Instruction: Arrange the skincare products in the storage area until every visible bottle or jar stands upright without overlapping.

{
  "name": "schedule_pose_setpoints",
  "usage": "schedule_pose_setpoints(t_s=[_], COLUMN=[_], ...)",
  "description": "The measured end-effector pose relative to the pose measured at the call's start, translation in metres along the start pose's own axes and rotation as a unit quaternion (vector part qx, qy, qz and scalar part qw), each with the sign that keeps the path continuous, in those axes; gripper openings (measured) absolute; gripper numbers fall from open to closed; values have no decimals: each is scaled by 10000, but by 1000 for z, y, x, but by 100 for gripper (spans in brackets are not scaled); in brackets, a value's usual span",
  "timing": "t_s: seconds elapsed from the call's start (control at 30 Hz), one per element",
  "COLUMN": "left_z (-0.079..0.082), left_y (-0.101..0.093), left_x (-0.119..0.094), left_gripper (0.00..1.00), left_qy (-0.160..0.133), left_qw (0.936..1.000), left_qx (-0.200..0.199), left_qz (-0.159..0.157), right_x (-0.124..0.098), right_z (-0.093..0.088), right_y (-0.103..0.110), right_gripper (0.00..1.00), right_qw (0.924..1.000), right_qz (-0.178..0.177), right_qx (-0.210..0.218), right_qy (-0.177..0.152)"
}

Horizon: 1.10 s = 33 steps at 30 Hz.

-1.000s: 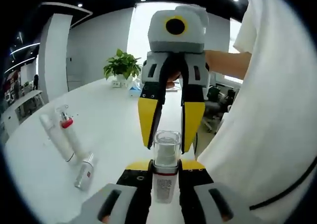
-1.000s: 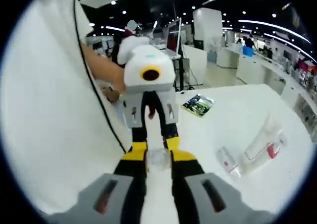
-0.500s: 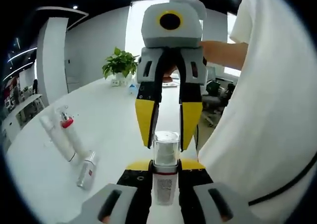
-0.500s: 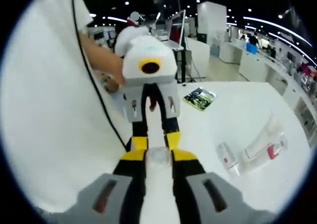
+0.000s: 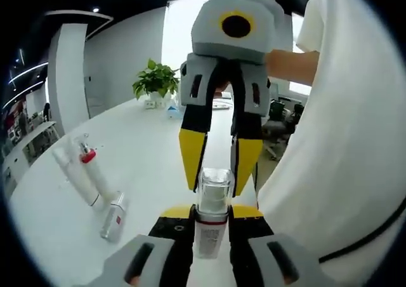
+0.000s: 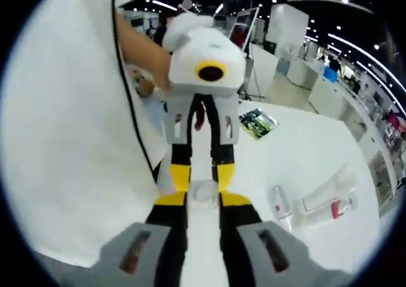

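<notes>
Both tools clamp one clear-capped bottle [image 5: 212, 211] — tubes [image 5: 79, 173] lie aside on the table [image 5: 146, 166].

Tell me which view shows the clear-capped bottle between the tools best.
The left gripper view: the bottle shows its clear cap, red band and label between the left tool. The right gripper view shows just its cap, end on.
</notes>
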<state>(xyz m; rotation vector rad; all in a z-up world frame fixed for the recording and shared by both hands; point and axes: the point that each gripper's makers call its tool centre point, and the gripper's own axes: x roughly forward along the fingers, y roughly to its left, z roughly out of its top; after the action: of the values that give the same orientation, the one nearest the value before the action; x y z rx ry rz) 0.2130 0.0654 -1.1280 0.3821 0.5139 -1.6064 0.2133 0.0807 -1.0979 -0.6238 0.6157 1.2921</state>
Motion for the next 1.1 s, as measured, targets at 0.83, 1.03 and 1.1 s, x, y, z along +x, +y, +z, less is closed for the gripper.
schedule_pose_setpoints(t_s=[0.83, 1.03, 1.1], left_z=[-41, -45, -46], left_y=[-13, -16, -16], left_x=[-24, -37, -39], left_gripper=[24, 23, 22], left_qy=[232, 120, 65], left_qw=[9948, 9916, 9901], left_qx=[-695, -908, -1010], left_qz=[711, 919, 972], right_x=[-6, 0, 4], right_z=[-22, -17, -15], right_y=[-109, -153, -161], right_gripper=[15, 15, 15], right_qw=[9861, 9782, 9771], right_qz=[-1251, -1665, -1694], right_qx=[-806, -947, -1007], right_qy=[741, 797, 804])
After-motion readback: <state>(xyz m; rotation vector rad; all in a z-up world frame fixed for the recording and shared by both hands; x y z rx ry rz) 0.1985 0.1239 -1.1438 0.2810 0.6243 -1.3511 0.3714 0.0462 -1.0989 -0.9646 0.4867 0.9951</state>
